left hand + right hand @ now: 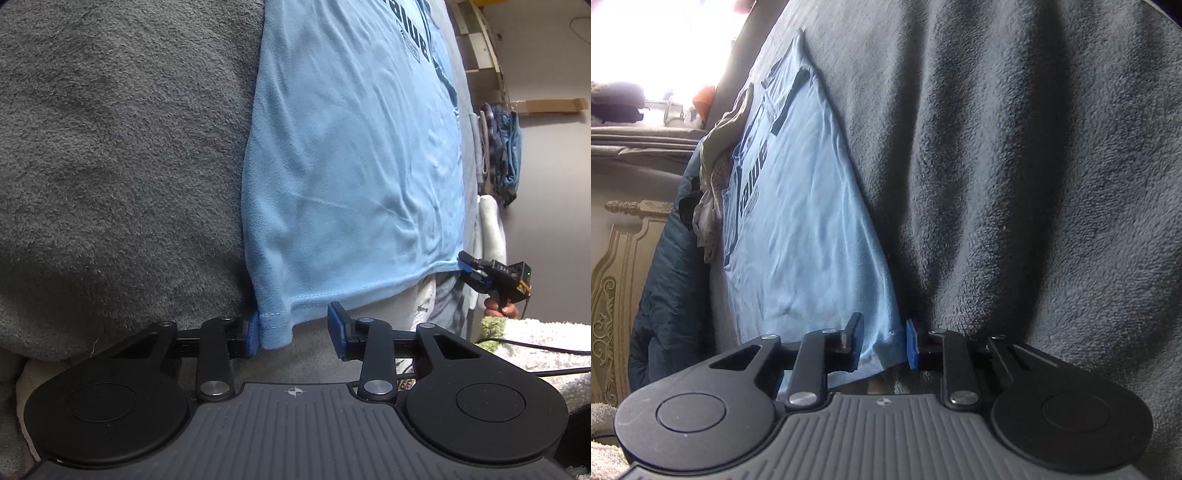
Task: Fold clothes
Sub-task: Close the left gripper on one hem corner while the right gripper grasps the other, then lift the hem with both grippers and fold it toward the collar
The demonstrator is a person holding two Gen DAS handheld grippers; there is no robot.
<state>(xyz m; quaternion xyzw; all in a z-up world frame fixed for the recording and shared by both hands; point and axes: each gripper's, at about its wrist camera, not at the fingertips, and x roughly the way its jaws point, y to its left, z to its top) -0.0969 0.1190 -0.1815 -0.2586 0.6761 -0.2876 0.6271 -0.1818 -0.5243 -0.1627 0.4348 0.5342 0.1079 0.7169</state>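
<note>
Lying flat, one blue T-shirt (354, 166), two grippers' fingers spread around hem corners.

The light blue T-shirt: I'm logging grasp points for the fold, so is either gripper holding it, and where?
Neither has closed yet. The left gripper and the right gripper each straddle a bottom hem corner of the light blue T-shirt, fingers open.
</note>
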